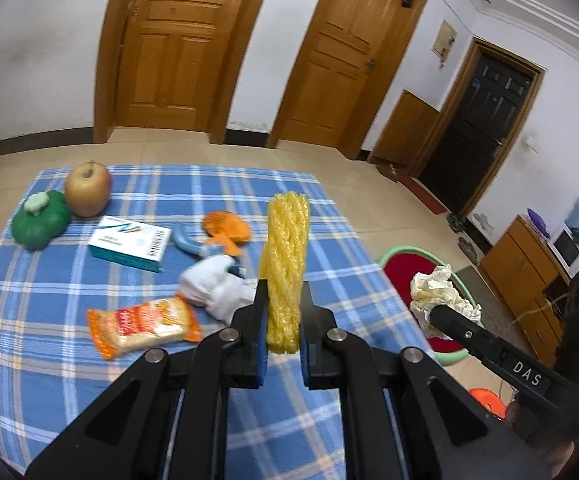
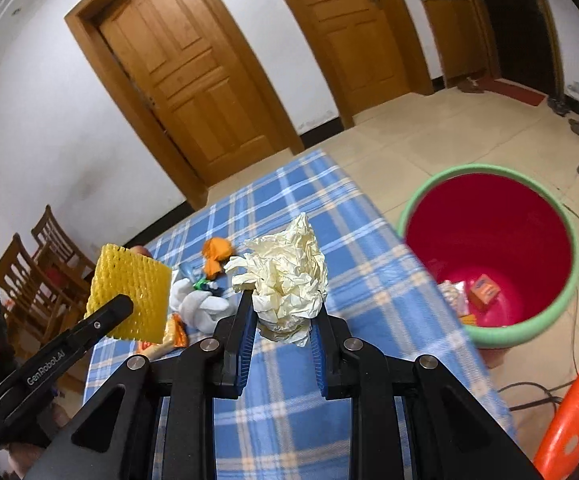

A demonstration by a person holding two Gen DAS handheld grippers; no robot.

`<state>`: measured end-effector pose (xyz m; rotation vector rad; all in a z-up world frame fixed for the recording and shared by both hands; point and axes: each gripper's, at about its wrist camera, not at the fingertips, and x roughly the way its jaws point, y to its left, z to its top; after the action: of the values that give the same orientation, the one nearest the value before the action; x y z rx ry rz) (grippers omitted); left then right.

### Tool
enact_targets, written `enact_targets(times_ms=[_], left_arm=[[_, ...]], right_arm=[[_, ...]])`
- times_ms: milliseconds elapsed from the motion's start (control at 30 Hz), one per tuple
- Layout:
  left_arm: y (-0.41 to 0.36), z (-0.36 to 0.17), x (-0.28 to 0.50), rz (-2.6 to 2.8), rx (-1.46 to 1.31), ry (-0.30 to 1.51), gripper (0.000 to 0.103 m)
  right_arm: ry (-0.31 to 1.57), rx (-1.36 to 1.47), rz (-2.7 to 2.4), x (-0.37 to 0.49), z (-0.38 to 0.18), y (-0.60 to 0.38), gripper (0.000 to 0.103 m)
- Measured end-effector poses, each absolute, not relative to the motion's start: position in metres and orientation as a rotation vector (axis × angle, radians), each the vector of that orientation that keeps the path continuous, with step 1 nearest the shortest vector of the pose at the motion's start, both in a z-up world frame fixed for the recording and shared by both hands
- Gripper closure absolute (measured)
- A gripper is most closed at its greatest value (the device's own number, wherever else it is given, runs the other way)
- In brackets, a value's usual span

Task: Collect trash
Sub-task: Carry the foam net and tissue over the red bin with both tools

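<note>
Left gripper (image 1: 283, 312) squeezing the yellow foam net (image 1: 285, 264) standing up between its fingers, right gripper (image 2: 285, 316) pinching crumpled paper (image 2: 285, 276), red bin (image 2: 489, 256) nearby

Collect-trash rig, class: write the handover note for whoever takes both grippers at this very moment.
Left gripper: shut on the yellow foam net, held above the table.
Right gripper: shut on the crumpled paper, near the table's edge, short of the bin.
Done: some packets already lie in the bin.
Left: drop both items in; then judge the snack wrapper, white cloth and orange scrap. The apple and box may not be trash.
</note>
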<state>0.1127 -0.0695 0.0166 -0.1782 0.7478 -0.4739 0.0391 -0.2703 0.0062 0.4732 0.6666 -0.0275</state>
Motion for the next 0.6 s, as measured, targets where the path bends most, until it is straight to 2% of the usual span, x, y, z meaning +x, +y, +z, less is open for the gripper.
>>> enact_targets(times_ms=[600], left_arm=[[-0.145,0.024,0.098,-0.61,-0.064,0.764,0.092]], right_arm=[[0.613,0.553,-0.198,-0.011,0.004,-0.335,0.078]])
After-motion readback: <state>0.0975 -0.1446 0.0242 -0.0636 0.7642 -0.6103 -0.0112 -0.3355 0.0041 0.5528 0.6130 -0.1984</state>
